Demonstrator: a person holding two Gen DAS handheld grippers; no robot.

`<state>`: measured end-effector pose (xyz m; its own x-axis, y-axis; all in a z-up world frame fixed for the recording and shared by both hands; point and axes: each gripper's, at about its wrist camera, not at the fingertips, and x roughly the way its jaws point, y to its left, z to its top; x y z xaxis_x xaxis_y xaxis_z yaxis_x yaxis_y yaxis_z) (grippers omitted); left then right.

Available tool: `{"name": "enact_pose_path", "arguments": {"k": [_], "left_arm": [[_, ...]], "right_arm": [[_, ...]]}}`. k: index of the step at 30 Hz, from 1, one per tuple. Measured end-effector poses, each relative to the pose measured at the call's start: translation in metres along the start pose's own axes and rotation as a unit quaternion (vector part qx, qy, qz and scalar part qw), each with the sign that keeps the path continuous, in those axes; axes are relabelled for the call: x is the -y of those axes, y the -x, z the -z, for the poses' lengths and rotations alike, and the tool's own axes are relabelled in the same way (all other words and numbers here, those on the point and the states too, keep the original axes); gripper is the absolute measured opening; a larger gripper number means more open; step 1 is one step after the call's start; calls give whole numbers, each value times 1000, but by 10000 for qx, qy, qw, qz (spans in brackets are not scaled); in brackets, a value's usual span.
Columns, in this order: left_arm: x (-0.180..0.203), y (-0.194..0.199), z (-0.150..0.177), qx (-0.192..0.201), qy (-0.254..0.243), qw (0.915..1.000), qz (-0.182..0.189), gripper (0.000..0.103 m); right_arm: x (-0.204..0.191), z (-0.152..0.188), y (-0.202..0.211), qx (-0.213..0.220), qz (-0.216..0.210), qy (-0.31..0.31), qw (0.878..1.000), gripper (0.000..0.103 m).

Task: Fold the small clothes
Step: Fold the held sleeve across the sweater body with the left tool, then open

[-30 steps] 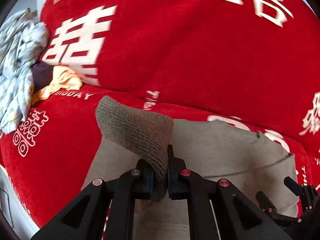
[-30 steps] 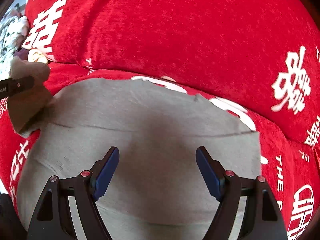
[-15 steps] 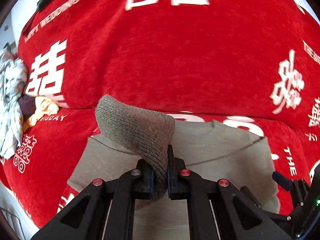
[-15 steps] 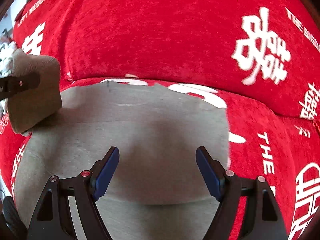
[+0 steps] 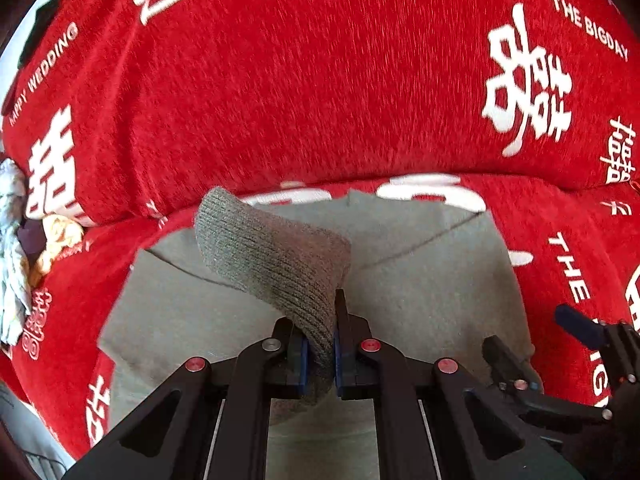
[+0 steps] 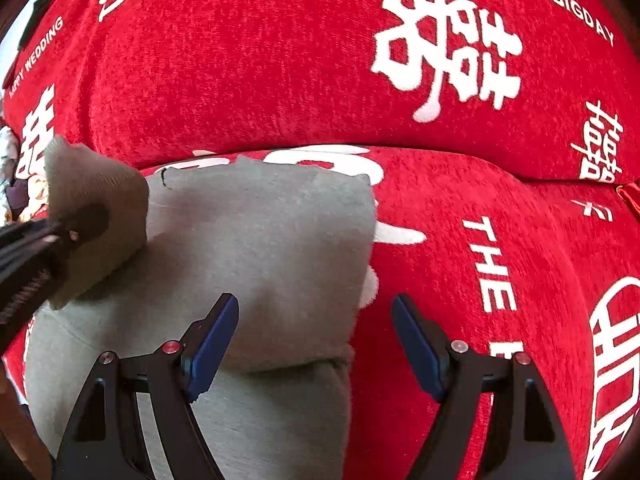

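Note:
A grey garment (image 5: 424, 280) lies flat on the seat of a red sofa (image 5: 320, 80) printed with white characters. My left gripper (image 5: 319, 344) is shut on the garment's ribbed cuff (image 5: 276, 256), which it holds lifted above the flat body. In the right wrist view the same cuff (image 6: 92, 200) and left gripper show at the left edge. My right gripper (image 6: 316, 344) is open over the grey garment's (image 6: 260, 248) right edge, with nothing gripped; its left pad is above the cloth, its right one above the red seat.
A heap of other small clothes (image 5: 16, 248), pale patterned, yellow and dark, lies at the far left of the seat. The sofa's backrest (image 6: 280, 60) rises right behind the garment. Red seat cover (image 6: 520, 280) stretches to the right.
Both grippers have shifted to the right along the sofa. The left one carried the cuff with it over the garment's body. The right gripper now stands at the garment's right edge.

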<state>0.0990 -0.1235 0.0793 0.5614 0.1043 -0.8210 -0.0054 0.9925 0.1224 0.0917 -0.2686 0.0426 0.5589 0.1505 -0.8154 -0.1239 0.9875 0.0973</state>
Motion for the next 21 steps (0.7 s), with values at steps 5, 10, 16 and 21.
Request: {"name": "enact_pose_path", "arguments": {"k": [5,10,16,21], "left_arm": [[16,-6,3,-74,-98,9998,153,10],[34,-9,2,-116,-274,9993,229,10],[52,-21,2,-309,-386,9984,283,11],[56,-30,12,-516,-368,9969,463,69]], "right_arm": [[13,3,3,47,-10,-146,9999,82],[24,9,8,129,95,-169,9997,82],[41,18,7,111,142,-288,9994,82],[52,23,9,130,151,-392,9990,82]]}}
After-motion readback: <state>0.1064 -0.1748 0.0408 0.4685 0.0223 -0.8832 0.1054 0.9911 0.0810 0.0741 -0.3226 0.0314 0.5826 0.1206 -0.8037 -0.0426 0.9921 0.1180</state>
